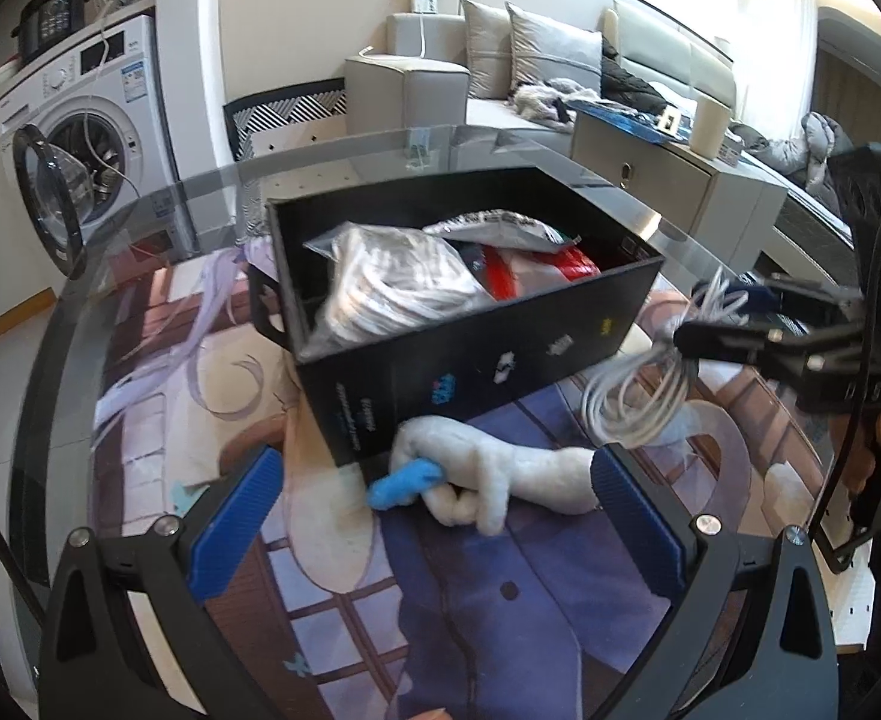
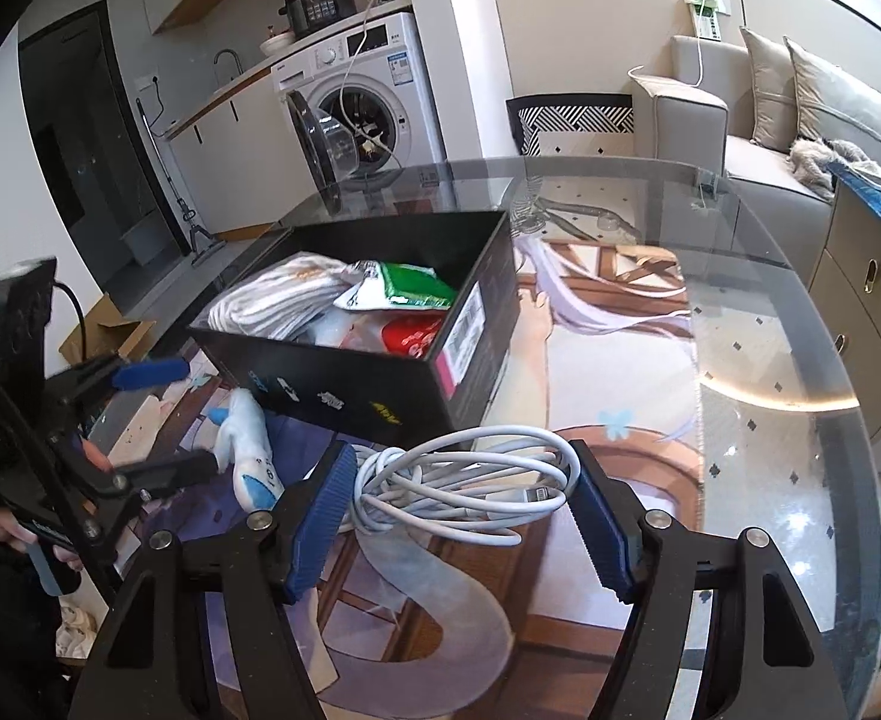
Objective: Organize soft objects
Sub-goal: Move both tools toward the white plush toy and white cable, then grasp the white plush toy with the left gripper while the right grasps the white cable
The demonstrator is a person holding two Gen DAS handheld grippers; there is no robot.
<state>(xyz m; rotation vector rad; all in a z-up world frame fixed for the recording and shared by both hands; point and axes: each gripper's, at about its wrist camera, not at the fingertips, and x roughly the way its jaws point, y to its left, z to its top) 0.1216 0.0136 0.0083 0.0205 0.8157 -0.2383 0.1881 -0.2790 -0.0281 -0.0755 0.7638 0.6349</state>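
Blue-padded left gripper (image 1: pixel 434 510) stands at lower centre of the left wrist view, jaws spread, a white plush toy with a blue tip (image 1: pixel 488 480) lying between them on the printed cloth mat (image 1: pixel 170 420). Centre: a black cardboard box (image 1: pixel 470 354) holding bagged soft goods. Far right: the right gripper (image 2: pixel 461 510), jaws pinching a coiled white cable (image 2: pixel 464 486), held clear of the mat.

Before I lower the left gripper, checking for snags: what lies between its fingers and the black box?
In the left wrist view, only the white plush toy, lying against the black box.
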